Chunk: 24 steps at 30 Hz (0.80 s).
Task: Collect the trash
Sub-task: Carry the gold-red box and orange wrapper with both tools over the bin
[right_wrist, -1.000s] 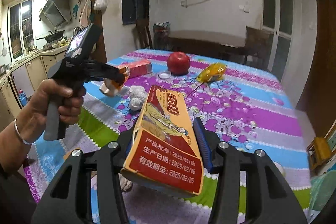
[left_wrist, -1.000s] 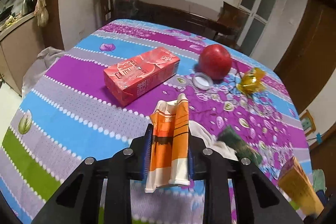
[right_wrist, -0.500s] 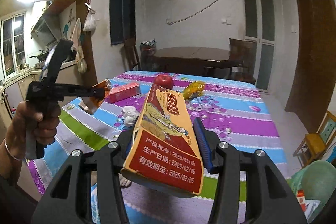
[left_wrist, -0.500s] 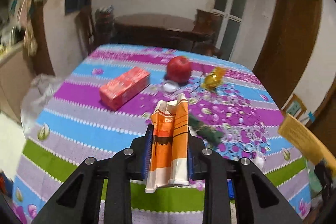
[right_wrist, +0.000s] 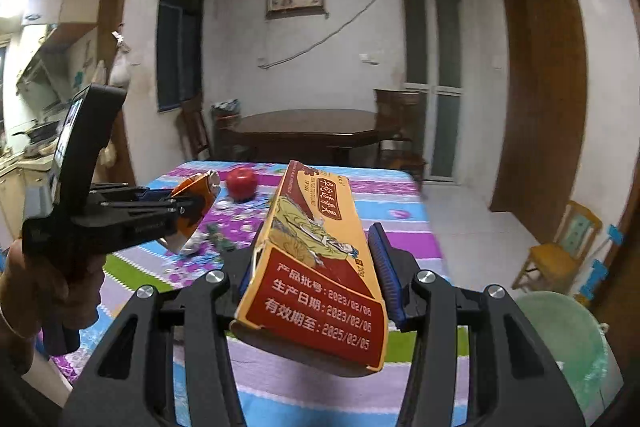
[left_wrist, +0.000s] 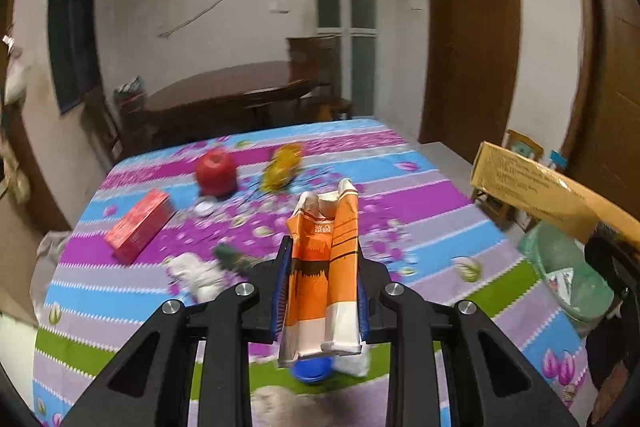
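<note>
Left gripper point(left_wrist: 320, 291) clamped on an orange-and-white crumpled wrapper point(left_wrist: 325, 267), both pads tight against it, wrapper upright and sticking out past the tips. Held above the near edge of the desk point(left_wrist: 100, 291), which has a striped floral cloth.

Right gripper point(right_wrist: 316, 267) closed on a long yellow-and-red carton box point(right_wrist: 316, 251), pinched across its width, box tilted with the far end up. Printed dates visible on the near end. In the left wrist view the same box point(left_wrist: 548, 195) shows at far right, off the desk edge, above a green bin point(left_wrist: 568, 279) on the floor. In the right wrist view the bin point(right_wrist: 560, 343) sits low right of the gripper.

Ahead of the left gripper on the desk: red carton point(left_wrist: 138, 225) far left, red apple point(left_wrist: 215, 173) beyond it, small white cap point(left_wrist: 204, 207) just in front of the apple, yellow wrapper point(left_wrist: 282, 167) right of the apple. Closer in, left of the fingers: crumpled white tissue point(left_wrist: 196, 273) and a dark green wrapper point(left_wrist: 232, 257), touching or nearly so; blurred, cannot tell. A blue round cap point(left_wrist: 312, 371) lies under the wrapper's near end.

Left hand point(right_wrist: 44, 291) visible in the right wrist view, gripping the left gripper's handle.
</note>
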### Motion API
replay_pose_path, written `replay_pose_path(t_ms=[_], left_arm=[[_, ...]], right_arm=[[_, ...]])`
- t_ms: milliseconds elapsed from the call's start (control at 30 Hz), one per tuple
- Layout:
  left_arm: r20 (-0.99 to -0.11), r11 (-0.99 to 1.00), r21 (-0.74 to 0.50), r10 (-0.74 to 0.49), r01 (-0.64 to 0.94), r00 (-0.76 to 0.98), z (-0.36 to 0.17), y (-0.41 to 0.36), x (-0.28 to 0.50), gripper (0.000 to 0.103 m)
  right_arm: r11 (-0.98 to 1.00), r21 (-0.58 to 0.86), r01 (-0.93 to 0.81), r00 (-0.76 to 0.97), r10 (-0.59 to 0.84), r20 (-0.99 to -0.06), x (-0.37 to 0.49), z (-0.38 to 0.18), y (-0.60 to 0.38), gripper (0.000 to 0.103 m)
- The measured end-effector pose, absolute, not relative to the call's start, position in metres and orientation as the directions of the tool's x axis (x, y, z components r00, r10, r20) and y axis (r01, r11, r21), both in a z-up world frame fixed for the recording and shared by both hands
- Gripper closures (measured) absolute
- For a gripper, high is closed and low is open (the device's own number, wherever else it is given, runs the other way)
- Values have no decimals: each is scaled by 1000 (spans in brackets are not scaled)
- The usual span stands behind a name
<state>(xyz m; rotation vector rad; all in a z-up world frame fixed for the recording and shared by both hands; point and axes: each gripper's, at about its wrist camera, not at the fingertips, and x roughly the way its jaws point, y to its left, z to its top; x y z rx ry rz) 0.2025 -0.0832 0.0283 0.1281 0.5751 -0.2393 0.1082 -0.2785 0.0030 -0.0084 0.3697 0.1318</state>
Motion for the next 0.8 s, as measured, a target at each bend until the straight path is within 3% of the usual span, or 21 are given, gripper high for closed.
replay_pose_path(t_ms=[400,800], left_arm=[[-526,904,145,-274,402,805,35,-186,179,75],[-551,788,199,-401,582,731,21,-305,159,75]], right_arm=[[998,15,67,941,-59,-334,77,11,-349,56],[964,22,267,897,-240,-372,48,-3,-430,55]])
